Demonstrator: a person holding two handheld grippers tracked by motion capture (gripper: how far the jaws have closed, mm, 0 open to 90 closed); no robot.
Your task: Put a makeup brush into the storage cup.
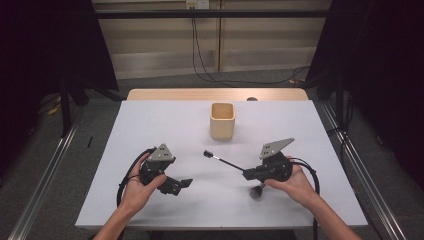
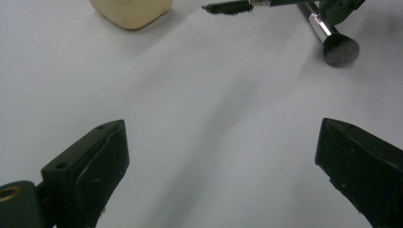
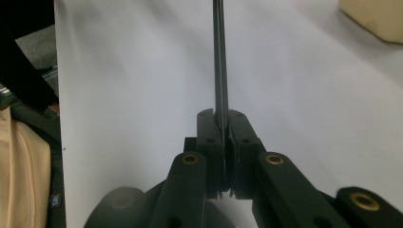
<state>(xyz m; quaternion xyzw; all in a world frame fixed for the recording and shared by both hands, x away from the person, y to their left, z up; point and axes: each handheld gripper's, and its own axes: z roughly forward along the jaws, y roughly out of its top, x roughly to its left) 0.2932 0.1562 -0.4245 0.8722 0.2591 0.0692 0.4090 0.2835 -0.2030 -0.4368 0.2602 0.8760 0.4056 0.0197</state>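
Observation:
My right gripper [image 1: 248, 173] [image 3: 223, 118] is shut on the handle of a thin black brush [image 1: 222, 161] [image 3: 219, 57], which slants up and left over the table, its small head toward the middle. A round-headed makeup brush [image 1: 257, 192] [image 2: 338, 47] lies on the white table [image 1: 150, 125] just under that hand. A beige square cup [image 1: 222, 121] [image 2: 130, 12] [image 3: 375, 19] stands upright at the centre back. My left gripper [image 1: 181, 185] [image 2: 218, 137] is at the front left, low over bare table, open wide with nothing between its jaws. The thin brush's bristle tip [image 2: 228, 8] lies far ahead of it.
The table's wooden back edge [image 1: 215, 94] lies behind the cup, with a small dark object [image 1: 251, 99] on it. Cables [image 1: 200, 55] run along the floor beyond. Black curtains and metal rails flank both sides.

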